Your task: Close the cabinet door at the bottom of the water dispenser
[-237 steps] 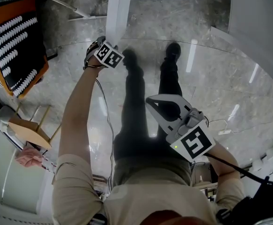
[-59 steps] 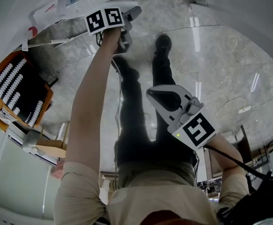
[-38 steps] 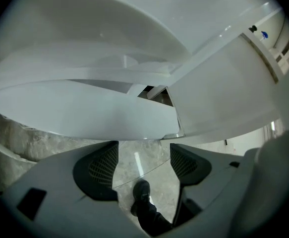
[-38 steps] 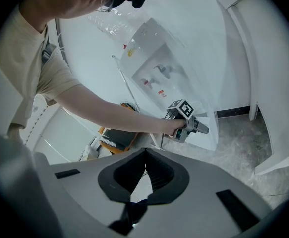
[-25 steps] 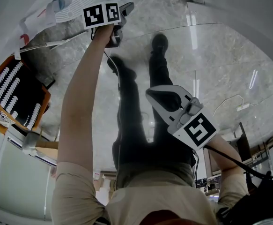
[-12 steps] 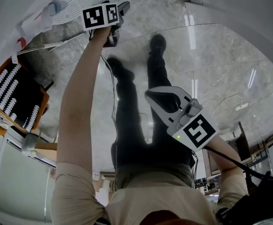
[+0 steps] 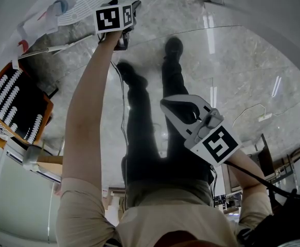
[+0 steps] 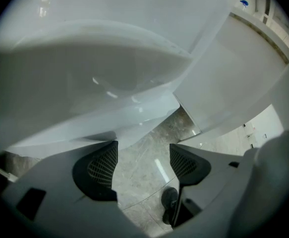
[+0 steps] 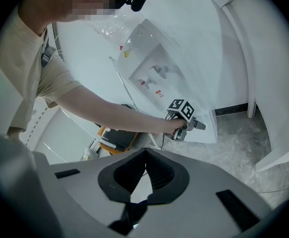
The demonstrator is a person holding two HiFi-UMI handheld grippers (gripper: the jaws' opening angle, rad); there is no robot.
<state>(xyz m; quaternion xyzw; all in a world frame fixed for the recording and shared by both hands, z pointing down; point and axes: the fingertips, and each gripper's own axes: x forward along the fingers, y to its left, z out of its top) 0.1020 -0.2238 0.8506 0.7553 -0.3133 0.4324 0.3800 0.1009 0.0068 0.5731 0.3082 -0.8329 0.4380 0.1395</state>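
Left gripper point(image 8: 143, 165) jaws spread, empty, beside glossy white cabinet door point(image 8: 134, 115); right gripper point(image 9: 145, 155) clenched.

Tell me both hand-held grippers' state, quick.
Left hand-held gripper: open, nothing between the jaws.
Right hand-held gripper: shut, holding nothing.

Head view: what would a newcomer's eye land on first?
The outstretched arm holds the left claw, jaws apart and empty, close to the white base of the water dispenser. The right claw hangs shut in front of the person's dark trousers, above the marble floor.
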